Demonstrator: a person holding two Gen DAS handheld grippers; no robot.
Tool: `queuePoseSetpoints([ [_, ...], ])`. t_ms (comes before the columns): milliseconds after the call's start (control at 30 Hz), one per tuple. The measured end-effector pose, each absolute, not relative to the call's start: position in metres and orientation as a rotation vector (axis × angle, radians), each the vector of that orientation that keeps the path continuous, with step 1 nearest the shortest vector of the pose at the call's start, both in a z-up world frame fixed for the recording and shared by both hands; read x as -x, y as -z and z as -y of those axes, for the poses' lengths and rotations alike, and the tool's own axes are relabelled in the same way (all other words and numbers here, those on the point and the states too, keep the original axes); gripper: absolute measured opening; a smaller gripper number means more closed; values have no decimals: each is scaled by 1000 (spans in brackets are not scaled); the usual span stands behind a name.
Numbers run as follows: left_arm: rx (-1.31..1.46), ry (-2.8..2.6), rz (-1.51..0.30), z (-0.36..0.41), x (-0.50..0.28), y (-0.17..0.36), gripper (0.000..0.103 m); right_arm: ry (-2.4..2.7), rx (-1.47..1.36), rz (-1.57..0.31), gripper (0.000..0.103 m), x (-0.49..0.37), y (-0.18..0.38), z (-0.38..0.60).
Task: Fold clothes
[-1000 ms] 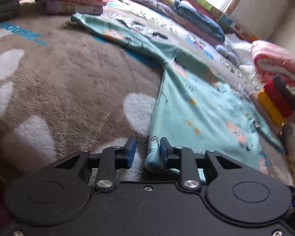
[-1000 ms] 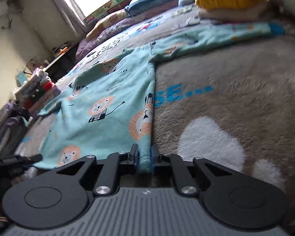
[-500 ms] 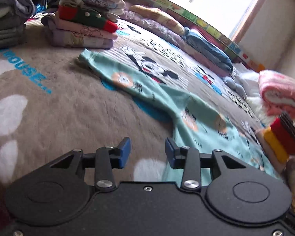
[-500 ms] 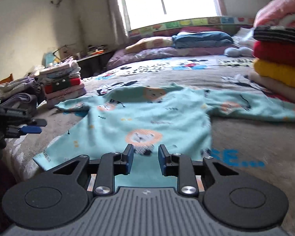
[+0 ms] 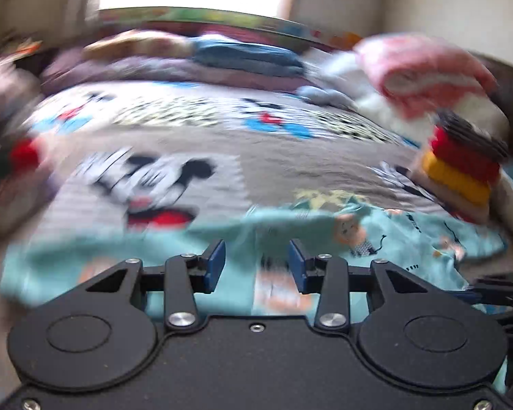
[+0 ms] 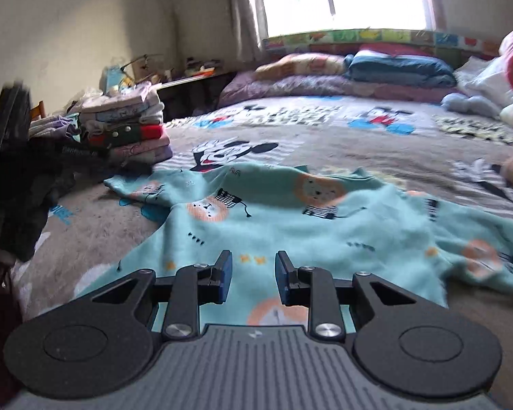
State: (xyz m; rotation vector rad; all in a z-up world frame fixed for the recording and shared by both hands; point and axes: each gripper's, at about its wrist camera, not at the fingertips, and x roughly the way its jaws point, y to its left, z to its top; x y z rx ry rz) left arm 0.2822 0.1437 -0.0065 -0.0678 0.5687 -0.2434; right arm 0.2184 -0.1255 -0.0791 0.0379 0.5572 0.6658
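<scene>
While spread across the grey cartoon-print fleece bedspread (image 6: 342,150), lies flat and front-up: the turquoise lion-print long-sleeved fleece top (image 6: 290,225), body toward the viewer, one sleeve trailing toward the stack of folded clothes in red, green and lilac (image 6: 130,133) at the bed's left edge. Probably laid out this way so sleeves and sides can be turned in cleanly. Left hand-held gripper (image 5: 256,263): blue pads apart, nothing between them, having just opened within the last second; hovers over the near hem, angled downward, view heavily blurred. Right hand-held gripper (image 6: 253,275): likewise just parted, pads apart and empty, tilted down above the lower body of the top. Neither touching cloth, as far as can be told.
</scene>
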Motion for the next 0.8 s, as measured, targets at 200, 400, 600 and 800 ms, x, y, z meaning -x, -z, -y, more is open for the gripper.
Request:
queuePoseSetpoints([
  [200,-91,463,-654,-121,-370,13,37,-766,-30,-612,29,-271,93,92],
  [400,-182,621,-788,-103,-431,31,35,-821,-96,-638,33,-280,120,95],
  [600,-397,729,-810,-83,-418,41,35,-848,-147,-648,36,-285,122,100],
  [800,-414,740,-834,-80,-423,46,35,-851,-157,-650,37,-286,123,100],
])
